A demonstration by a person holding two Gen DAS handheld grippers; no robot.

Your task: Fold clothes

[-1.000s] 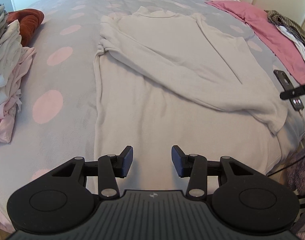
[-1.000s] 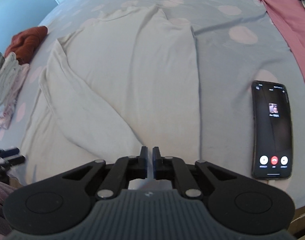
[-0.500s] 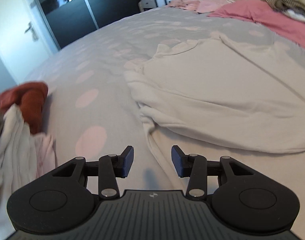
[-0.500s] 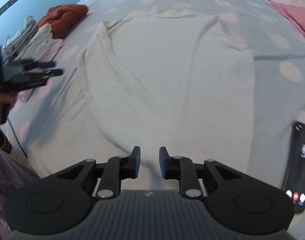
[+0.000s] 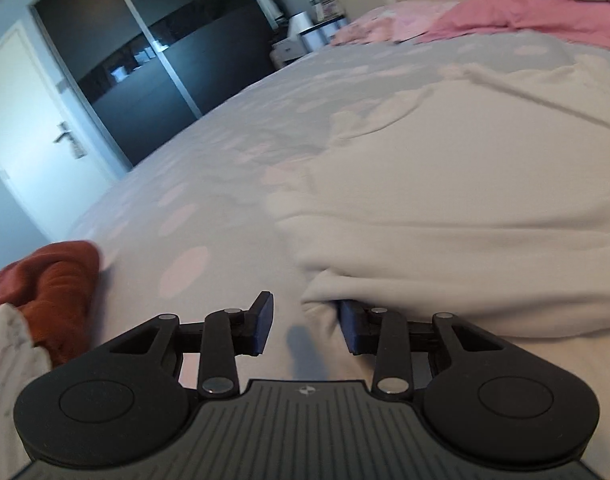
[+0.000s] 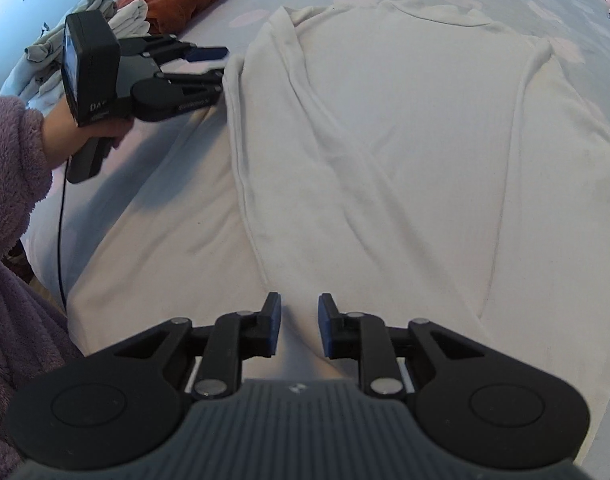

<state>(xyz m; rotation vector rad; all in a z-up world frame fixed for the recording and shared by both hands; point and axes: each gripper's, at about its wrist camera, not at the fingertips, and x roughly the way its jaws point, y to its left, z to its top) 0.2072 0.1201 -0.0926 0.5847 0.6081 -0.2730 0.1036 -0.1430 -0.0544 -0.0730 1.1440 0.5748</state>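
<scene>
A cream long-sleeved top (image 6: 405,128) lies flat on the spotted grey bedspread (image 5: 193,184), its sleeves folded in across the body. My left gripper (image 5: 305,324) sits low at the top's left edge (image 5: 385,248). Its jaws are closing, with a fold of the cream fabric reaching between them and draping over the right finger (image 5: 351,326); the pads are not pressing on it. The right wrist view shows that left gripper (image 6: 219,68) touching the top's side. My right gripper (image 6: 299,330) hovers over the hem, jaws a narrow gap apart with only flat cloth beneath.
A rust-red garment (image 5: 53,280) and a pile of pale clothes (image 6: 85,20) lie left of the top. Pink bedding (image 5: 525,16) and more clothes are at the headboard. A hand in a purple fleece sleeve (image 6: 9,160) holds the left gripper; a cable hangs from it.
The left gripper swung left and down to the top's side edge, and its jaws narrowed. The right gripper opened from shut and shifted left; the phone has left its view.
</scene>
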